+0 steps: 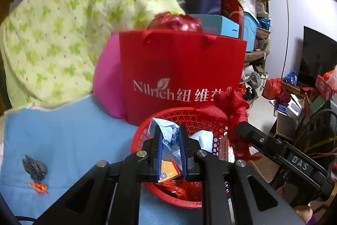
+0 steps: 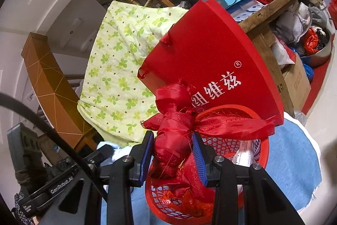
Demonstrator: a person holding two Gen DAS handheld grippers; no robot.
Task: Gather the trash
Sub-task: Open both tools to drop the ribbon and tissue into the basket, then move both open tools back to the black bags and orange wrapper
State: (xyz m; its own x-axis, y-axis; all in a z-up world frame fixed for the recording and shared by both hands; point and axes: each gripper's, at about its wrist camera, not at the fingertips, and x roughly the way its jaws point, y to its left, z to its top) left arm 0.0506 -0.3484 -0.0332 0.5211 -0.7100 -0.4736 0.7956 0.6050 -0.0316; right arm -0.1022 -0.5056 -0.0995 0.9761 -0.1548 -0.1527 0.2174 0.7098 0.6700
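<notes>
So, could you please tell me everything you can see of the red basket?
The red basket is round, seemingly plastic, with lattice walls and a solid rim. It stands upright on the blue cloth, right in front of the red paper bag. Inside lie red wrappers and printed paper. The left tool holds a blue crumpled carton over it, and the right tool holds a red ribbon bow above its opening.

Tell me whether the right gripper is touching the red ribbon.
Touching. The right wrist view shows the right gripper with both blue pads pressed against the bunched red ribbon, above the basket.
</notes>
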